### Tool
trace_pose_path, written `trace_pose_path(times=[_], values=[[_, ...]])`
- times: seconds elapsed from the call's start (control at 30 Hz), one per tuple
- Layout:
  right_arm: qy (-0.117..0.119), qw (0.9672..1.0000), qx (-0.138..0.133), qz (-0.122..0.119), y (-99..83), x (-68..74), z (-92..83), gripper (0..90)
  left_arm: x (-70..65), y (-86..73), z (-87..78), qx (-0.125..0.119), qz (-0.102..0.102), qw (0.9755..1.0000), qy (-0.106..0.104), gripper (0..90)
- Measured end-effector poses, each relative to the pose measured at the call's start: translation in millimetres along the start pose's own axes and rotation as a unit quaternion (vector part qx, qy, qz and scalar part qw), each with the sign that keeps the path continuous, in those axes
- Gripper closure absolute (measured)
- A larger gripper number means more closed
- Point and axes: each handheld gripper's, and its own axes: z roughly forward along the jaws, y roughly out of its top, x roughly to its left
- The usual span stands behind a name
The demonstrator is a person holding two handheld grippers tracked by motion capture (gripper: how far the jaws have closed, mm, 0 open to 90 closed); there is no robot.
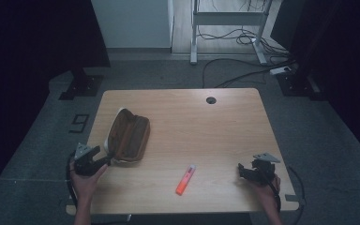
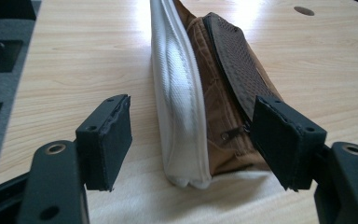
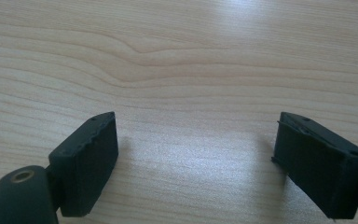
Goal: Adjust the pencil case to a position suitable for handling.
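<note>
High view shows early work: one brown fabric pencil case (image 1: 128, 136) with a white zip edge lies open at the wooden worktop's (image 1: 215, 136) left, bracketed by the left gripper's (image 1: 98, 157) wide fingers, while one orange highlighter pen (image 1: 185, 180) lies unpacked beside the right gripper (image 1: 247, 170), spread and empty.

Black two-jaw tools (image 1: 104, 160) with grey plates, trailing black cables.

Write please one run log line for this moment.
left gripper: open, astride pencil case end | right gripper: open, over bare table | orange marker: lying untouched between them
</note>
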Motion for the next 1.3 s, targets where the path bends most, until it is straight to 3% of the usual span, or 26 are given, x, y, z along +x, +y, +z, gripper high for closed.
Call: trace_pose_path(times=[0.17,0.43,0.67,0.8,0.9,1.03,1.3], values=[[0.0,1.0,0.0,0.0,0.0,0.0,0.0,13.3,1.9,2.2,11.9,0.005,-0.009,0.9999,-0.008,29.8],[0.0,1.0,0.0,0.0,0.0,0.1,0.0,13.3,7.5,4.8,30.6,0.017,-0.023,0.9996,0.002,33.5],[-0.001,1.0,0.0,0.0,0.0,0.0,0.0,13.3,8.3,2.0,41.8,0.035,-0.026,0.999,0.015,61.3],[-0.001,1.0,0.0,0.0,0.0,0.0,0.0,13.3,7.4,1.4,45.4,0.041,-0.033,0.9985,0.016,71.3],[-0.001,1.0,0.0,0.001,0.0,0.0,0.0,13.3,5.3,2.0,47.4,0.044,-0.034,0.9978,0.036,77.5],[-0.002,1.0,0.0,0.001,0.0,0.0,0.0,13.3,5.3,3.1,47.7,0.042,-0.04,0.9974,0.043,83.9],[-0.002,1.0,0.0,0.002,0.0,0.1,0.0,13.3,3.0,7.6,46.4,0.041,-0.043,0.9974,0.042,85.6]])
